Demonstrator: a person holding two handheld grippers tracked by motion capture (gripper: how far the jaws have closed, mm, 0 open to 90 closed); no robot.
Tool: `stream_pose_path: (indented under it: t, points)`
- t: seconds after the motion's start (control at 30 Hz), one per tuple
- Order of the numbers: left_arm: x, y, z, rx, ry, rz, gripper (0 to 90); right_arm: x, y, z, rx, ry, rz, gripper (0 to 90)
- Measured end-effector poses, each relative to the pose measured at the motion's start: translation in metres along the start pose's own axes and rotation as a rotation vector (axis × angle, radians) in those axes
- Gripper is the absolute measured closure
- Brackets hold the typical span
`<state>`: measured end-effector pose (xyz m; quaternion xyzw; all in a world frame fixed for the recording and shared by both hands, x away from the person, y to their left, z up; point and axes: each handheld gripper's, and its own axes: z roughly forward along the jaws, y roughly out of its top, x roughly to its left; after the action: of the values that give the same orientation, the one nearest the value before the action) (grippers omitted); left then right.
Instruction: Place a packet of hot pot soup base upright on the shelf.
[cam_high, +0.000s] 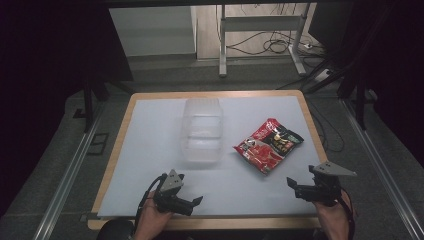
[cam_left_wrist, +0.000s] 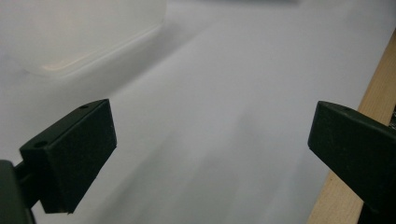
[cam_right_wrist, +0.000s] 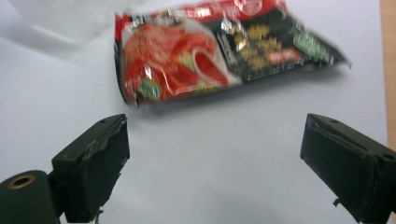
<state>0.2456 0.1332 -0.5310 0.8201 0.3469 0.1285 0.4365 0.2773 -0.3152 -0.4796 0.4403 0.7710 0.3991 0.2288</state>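
We see a red-and-black crinkled foil snack packet (cam_high: 268, 145) lying flat on the white-topped desk (cam_high: 150, 150), just beside a clear plastic tub (cam_high: 202, 131). Our left gripper (cam_high: 192, 202) and right gripper (cam_high: 291, 183) hover with fingers spread, empty.

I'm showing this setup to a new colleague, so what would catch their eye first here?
The red and black snack packet stands out most, lying flat on the white table, right of centre. Left of it sits a clear plastic tub, easy to miss against the white. Near the front edge, the left gripper and right gripper are both open and hold nothing.
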Motion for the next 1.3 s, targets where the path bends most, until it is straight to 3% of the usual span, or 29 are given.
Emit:
stream_pose_path:
  t: [0.13,0.23,0.63,0.83,1.3]
  points:
    - [-0.001,0.000,0.001,0.002,-0.011,0.015,0.5,-0.003,-0.001,0.001,-0.024,0.043,0.004,5.8]
    - [-0.003,0.000,0.002,0.022,-0.014,0.022,0.4,-0.004,-0.001,0.000,-0.029,0.044,0.003,5.3]
    - [0.003,0.001,-0.007,0.012,0.057,-0.002,1.7,-0.002,0.000,0.002,-0.043,0.058,-0.033,3.9]
    - [0.000,0.002,-0.007,0.026,0.071,0.018,2.2,-0.002,0.001,0.005,-0.035,0.062,-0.040,3.9]
    - [0.002,0.025,0.006,-0.031,-0.012,0.015,5.0,-0.003,0.002,0.008,-0.030,0.064,-0.045,3.9]
